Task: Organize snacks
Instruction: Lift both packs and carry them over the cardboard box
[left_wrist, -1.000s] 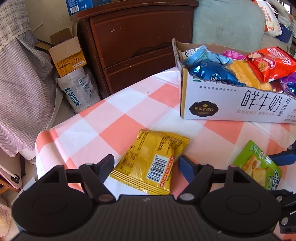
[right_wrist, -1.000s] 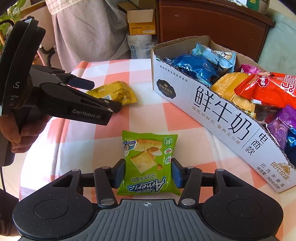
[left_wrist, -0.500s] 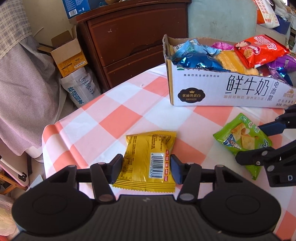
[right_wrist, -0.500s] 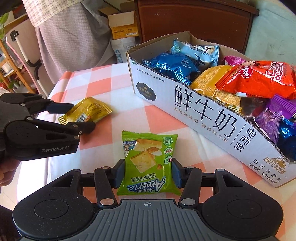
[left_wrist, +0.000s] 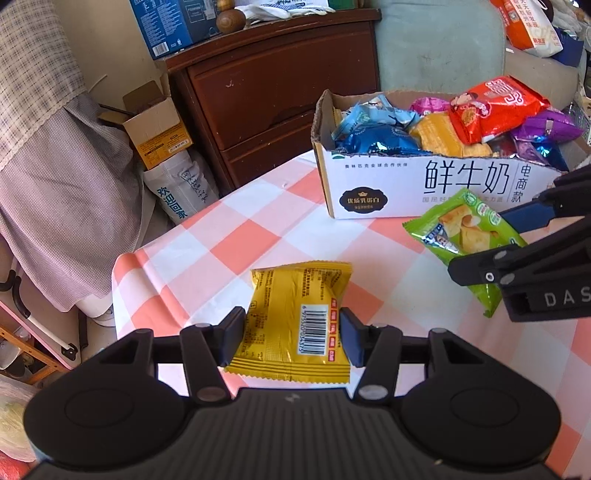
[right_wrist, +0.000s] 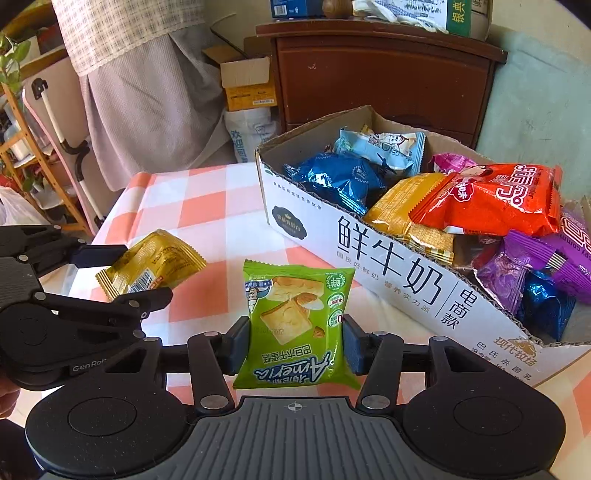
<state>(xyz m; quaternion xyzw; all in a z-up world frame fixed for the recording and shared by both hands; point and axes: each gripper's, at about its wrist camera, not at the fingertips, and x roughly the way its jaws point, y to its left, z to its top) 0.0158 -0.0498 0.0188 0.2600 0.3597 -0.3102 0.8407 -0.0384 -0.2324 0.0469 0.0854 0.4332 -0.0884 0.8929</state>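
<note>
My left gripper (left_wrist: 291, 338) is shut on a yellow snack packet (left_wrist: 295, 317) and holds it off the checked tablecloth (left_wrist: 236, 236). My right gripper (right_wrist: 295, 349) is shut on a green snack packet (right_wrist: 295, 325) and holds it raised, tilted toward the white cardboard box (right_wrist: 388, 266). The box is full of snack bags: blue, yellow, red and purple. In the right wrist view the left gripper (right_wrist: 122, 273) with the yellow packet (right_wrist: 155, 262) is at the left. In the left wrist view the right gripper (left_wrist: 517, 240) with the green packet (left_wrist: 465, 232) is at the right, in front of the box (left_wrist: 424, 181).
A dark wooden dresser (left_wrist: 273, 96) stands behind the table. An open carton (left_wrist: 155, 129) and a white sack (left_wrist: 177, 188) sit on the floor to the left, beside a draped cloth (left_wrist: 55, 206). The table's left edge (left_wrist: 118, 288) is close.
My left gripper closed on the yellow packet and lifted it. My right gripper lifted the green packet off the table and moved it toward the box.
</note>
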